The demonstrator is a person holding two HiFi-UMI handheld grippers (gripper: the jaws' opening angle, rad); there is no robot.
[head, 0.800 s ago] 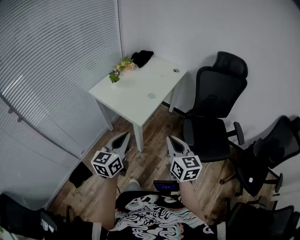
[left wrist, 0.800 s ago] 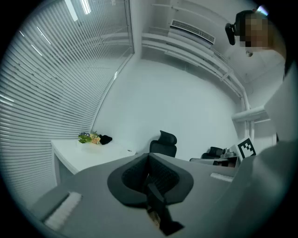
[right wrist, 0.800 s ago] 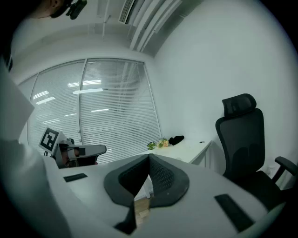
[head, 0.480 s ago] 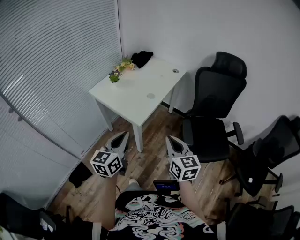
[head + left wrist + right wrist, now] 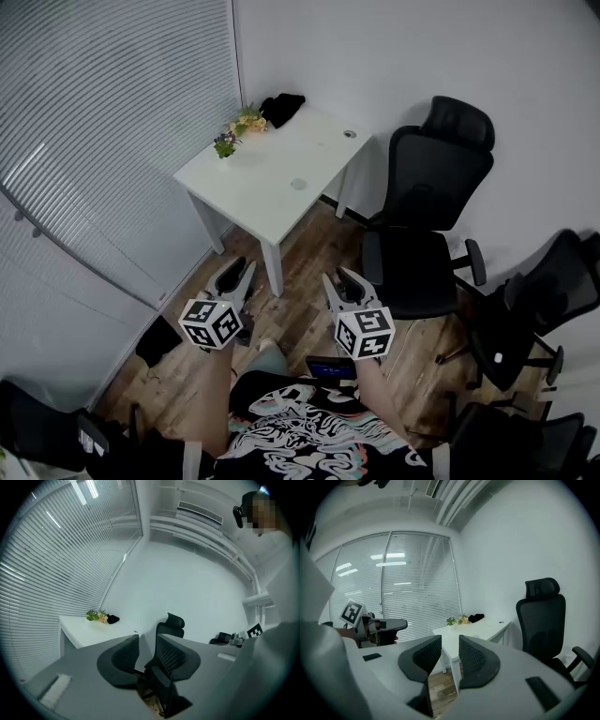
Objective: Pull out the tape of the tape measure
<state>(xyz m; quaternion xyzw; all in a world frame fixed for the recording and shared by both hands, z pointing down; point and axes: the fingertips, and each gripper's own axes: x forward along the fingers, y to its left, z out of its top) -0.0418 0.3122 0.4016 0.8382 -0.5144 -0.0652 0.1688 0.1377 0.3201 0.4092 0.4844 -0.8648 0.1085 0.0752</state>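
The person stands with both forearms stretched forward from the waist, the two grippers side by side above the brown wood-plank floor (image 5: 309, 272) and well apart from each other. The left gripper (image 5: 240, 272) is held level, and its dark ribbed jaws stand slightly apart with nothing between them. The right gripper (image 5: 338, 277) tips a little downward; its jaws also leave a narrow gap that holds nothing.

Both point toward the white rectangular counter (image 5: 253, 192) in the corner by the slatted window blinds (image 5: 103, 131), and neither reaches it. On the counter lie a small grey disc (image 5: 299, 185) and a smaller round thing (image 5: 350, 134). Both are too small to tell whether either is the tape measure. A small bunch of flowers (image 5: 234, 131) sits at its far edge.
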